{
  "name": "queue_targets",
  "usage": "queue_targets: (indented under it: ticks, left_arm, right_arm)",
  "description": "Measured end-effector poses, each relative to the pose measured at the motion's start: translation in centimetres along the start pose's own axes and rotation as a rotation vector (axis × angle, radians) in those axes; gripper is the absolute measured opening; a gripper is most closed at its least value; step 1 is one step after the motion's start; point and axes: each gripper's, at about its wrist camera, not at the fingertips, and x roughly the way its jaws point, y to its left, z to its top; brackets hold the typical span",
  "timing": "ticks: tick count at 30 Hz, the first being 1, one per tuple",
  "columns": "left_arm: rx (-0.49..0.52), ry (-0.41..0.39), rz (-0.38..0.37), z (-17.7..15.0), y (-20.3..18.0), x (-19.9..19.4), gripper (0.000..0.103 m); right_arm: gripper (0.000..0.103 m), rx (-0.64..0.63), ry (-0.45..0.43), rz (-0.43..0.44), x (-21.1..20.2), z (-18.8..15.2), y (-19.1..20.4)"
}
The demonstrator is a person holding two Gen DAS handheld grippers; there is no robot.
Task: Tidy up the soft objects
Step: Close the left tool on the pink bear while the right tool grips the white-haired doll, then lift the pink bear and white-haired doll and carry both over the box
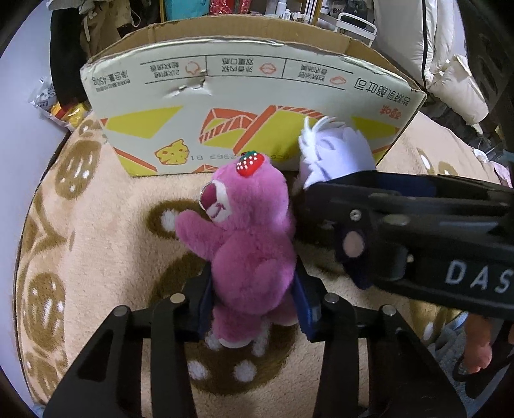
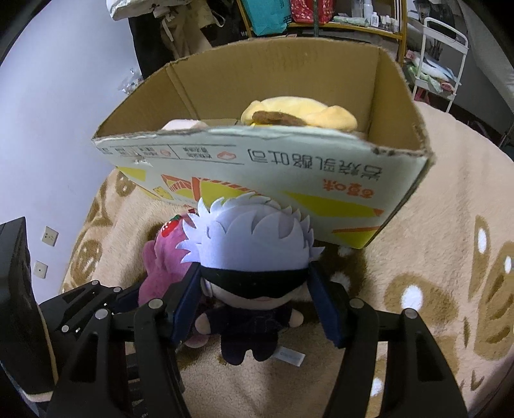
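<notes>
A pink plush bear (image 1: 250, 244) with a strawberry on its head lies on the cookie-print blanket (image 1: 96, 225), just in front of the cardboard box (image 1: 257, 96). My left gripper (image 1: 253, 279) is shut on the bear's body, its pads pressing both flanks. Right beside it is a white-haired doll (image 2: 257, 238) with a black blindfold and dark clothes. My right gripper (image 2: 255, 283) is shut on the doll's head, one pad at each side. The doll's hair (image 1: 334, 154) shows in the left wrist view behind the right gripper's black frame. The bear (image 2: 160, 267) peeks out left of the doll.
The open box (image 2: 289, 167) holds a yellow plush (image 2: 302, 115) and a pale pink one (image 2: 180, 123). Behind it stand a cluttered shelf (image 2: 321, 19) and a white cart (image 2: 443, 58). A pale wall (image 2: 48, 128) runs along the left, and the blanket spreads to the right (image 2: 449, 257).
</notes>
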Motion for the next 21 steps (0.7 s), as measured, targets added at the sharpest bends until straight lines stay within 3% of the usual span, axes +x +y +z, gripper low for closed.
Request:
queue_targets:
  ticks: [14,21]
  left_arm:
    - [0.014,-0.089,0.052,-0.8,-0.2,-3.5,0.042]
    - [-0.009,-0.193,0.094,-0.8,0.3,-6.8,0.042]
  right_arm:
    - [0.069,0.024,-0.089,-0.011,-4.2,-0.9,-1.0]
    - [0.069,0.034,-0.151,-0.02,-6.8,-1.3,-1.0]
